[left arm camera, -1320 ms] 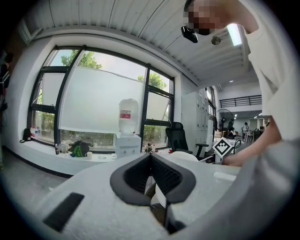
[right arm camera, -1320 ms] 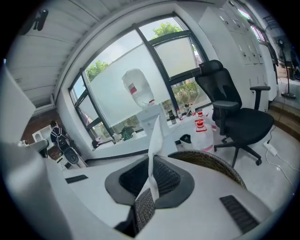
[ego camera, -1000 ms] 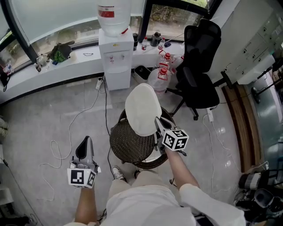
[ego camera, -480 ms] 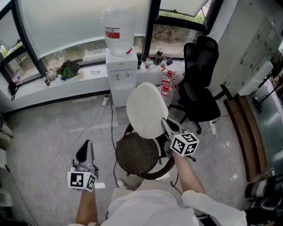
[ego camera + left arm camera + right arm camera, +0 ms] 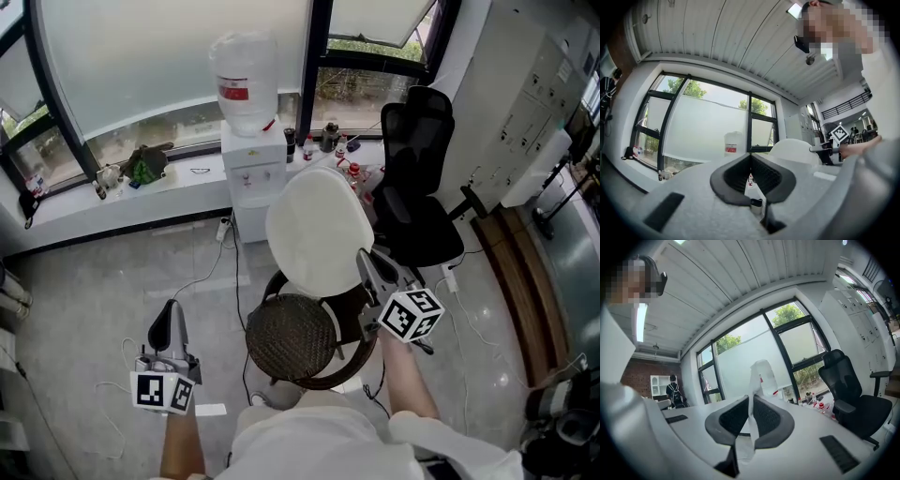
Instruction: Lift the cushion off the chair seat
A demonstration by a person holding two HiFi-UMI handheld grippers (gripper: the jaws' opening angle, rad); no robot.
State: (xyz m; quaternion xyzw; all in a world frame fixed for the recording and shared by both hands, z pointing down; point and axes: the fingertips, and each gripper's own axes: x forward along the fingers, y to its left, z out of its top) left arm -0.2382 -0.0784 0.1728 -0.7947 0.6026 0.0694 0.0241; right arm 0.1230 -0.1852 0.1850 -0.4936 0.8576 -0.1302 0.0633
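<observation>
Found the white cushion (image 5: 319, 230) up in the air at twelve o'clock from the wicker chair seat (image 5: 292, 336) in the head view, with its broad face turned toward the camera. Saw the weave of the seat bare, with nothing lying on it. Noted the right gripper (image 5: 366, 257) pinched tight on the cushion's rim at about five o'clock. Confirmed this in the right gripper view, where a thin fold of white fabric stood squeezed between the two dark pads. Noted the left gripper (image 5: 168, 309) at nine o'clock from the chair, well apart from both seat and cushion. Saw its jaws drawn together on nothing, with only the window and a water dispenser (image 5: 248, 178) beyond them. Judged the lift itself as good as done, the cushion carried by one gripper alone. Could not tell from the head view whether the cushion's lower rim had fully cleared the chair's back edge. Judged little left beyond keeping that pinch firm on a thin, floppy rim.
</observation>
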